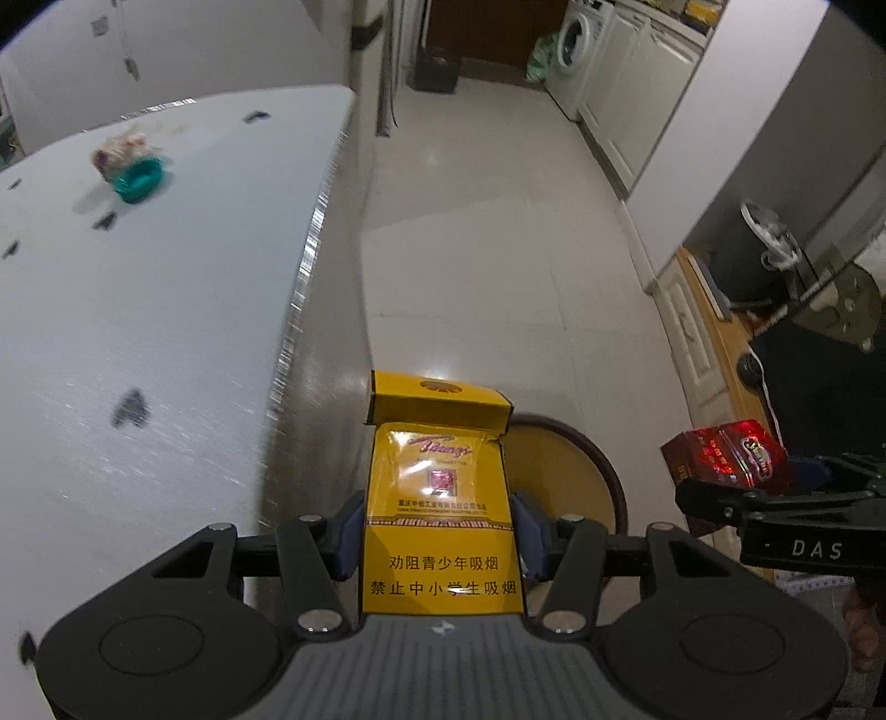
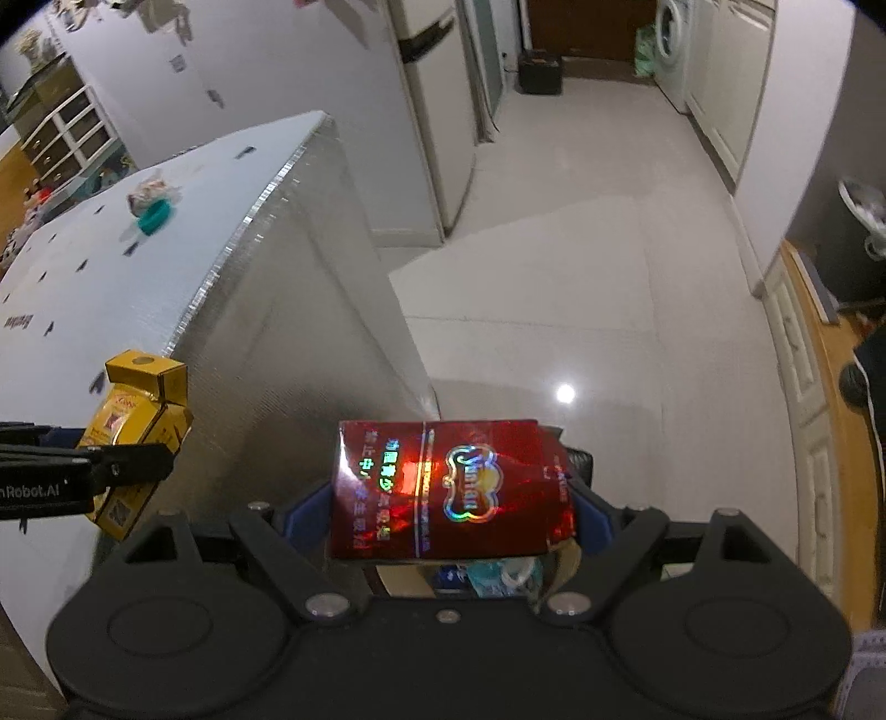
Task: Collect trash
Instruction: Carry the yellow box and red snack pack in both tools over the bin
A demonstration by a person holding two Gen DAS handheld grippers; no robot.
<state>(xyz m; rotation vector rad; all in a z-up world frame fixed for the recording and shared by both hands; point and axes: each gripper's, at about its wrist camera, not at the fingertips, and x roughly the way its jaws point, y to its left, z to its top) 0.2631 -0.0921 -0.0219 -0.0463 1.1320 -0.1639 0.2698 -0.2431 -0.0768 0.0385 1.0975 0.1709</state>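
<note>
My left gripper is shut on a yellow cigarette pack with its lid flipped open, held off the table's right edge above a round bin with a dark rim. The pack also shows in the right wrist view. My right gripper is shut on a red cigarette pack, held over the same bin, whose trash shows under the pack. The red pack also shows in the left wrist view. A crumpled wrapper and a teal cap-like piece lie far back on the table.
The white table has a shiny side and small dark marks. Tiled floor runs back to a fridge, a black box and a washing machine. White cabinets and a wooden surface stand to the right.
</note>
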